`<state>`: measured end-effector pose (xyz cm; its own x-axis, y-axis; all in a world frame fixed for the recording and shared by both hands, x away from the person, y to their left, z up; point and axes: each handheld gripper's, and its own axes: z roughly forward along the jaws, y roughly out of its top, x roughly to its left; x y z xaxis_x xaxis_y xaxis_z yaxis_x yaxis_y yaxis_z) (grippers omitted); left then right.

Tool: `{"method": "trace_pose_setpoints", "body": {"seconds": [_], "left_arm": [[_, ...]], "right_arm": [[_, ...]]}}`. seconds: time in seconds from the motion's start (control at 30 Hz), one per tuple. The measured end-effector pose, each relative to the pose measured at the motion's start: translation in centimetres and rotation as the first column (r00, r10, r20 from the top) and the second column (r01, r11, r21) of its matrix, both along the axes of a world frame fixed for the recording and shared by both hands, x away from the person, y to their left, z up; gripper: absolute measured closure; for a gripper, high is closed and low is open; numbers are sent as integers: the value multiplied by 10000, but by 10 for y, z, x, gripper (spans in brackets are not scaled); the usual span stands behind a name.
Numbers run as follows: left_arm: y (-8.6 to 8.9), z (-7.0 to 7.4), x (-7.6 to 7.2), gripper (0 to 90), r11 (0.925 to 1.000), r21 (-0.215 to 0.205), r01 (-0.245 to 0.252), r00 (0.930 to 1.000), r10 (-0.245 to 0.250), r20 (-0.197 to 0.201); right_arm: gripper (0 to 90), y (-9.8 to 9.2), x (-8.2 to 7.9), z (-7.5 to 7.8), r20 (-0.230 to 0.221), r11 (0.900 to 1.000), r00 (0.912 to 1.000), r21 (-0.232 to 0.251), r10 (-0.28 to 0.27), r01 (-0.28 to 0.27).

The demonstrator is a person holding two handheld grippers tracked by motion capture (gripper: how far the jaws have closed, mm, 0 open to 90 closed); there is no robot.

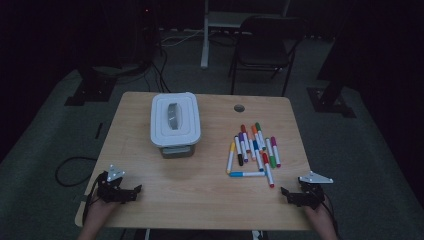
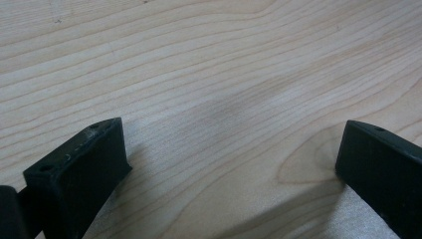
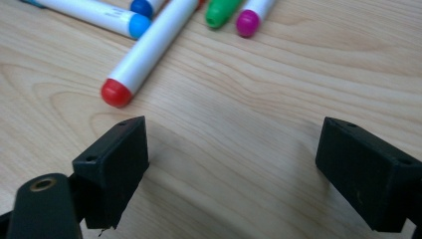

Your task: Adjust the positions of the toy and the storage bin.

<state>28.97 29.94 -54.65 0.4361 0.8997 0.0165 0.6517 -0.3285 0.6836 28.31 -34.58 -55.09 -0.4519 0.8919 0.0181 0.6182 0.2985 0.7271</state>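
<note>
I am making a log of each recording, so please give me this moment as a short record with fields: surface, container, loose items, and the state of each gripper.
surface: light wooden table with a small round hole near its far edge
container: white rectangular plastic box, lid on, grey handle on top, left of centre
loose items: cluster of white markers with coloured caps, lying flat on the right side
nearest marker to right gripper: red-capped marker
left gripper: open, empty, at the near left edge
right gripper: open, empty, at the near right edge
</note>
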Motion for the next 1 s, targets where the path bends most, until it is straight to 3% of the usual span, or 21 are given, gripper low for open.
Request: {"method": "trace_pose_setpoints", "body": {"seconds": [0.1, 0.33, 0.47, 0.5, 0.6, 0.7, 0.87, 1.0], "left_arm": [[-1, 0, 1, 4, 9996, -8, 294, 9996, -294, -1], [-3, 0, -2, 4, 9994, -4, 354, 9994, -354, -6], [-3, 0, -1, 4, 9990, -4, 456, 9990, -456, -18], [-3, 0, -1, 4, 9988, 5, 486, 9988, -486, -30], [-4, 1, 0, 4, 9979, 50, 649, 9979, -649, -49], [-3, 1, 1, 4, 9981, 133, 600, 9981, -602, 151], [-3, 6, 5, 4, 9984, 2, 568, 9983, -568, 124], [-2, 9, 6, 4, 9982, -120, 586, 9979, -582, 301]], "right_arm": [[132, 1, -3, 0, 8, 9993, 9993, -86, -369, 369], [132, 1, -4, 0, -26, 9992, 9992, 25, -390, 390], [132, 0, -4, 0, -64, 9984, 9988, 268, -494, 495], [132, -2, -4, 1, -109, 9964, 9983, 613, -574, 580], [134, -2, -3, 3, -215, 9947, 9983, 870, -538, 555], [133, 2, 1, 11, 28, 9963, 9983, 640, -575, 572], [139, 14, 12, 25, 491, 9991, 9981, 253, -364, 352], [139, 27, 26, 32, 714, 9997, 9974, 249, -12, -6]]}}
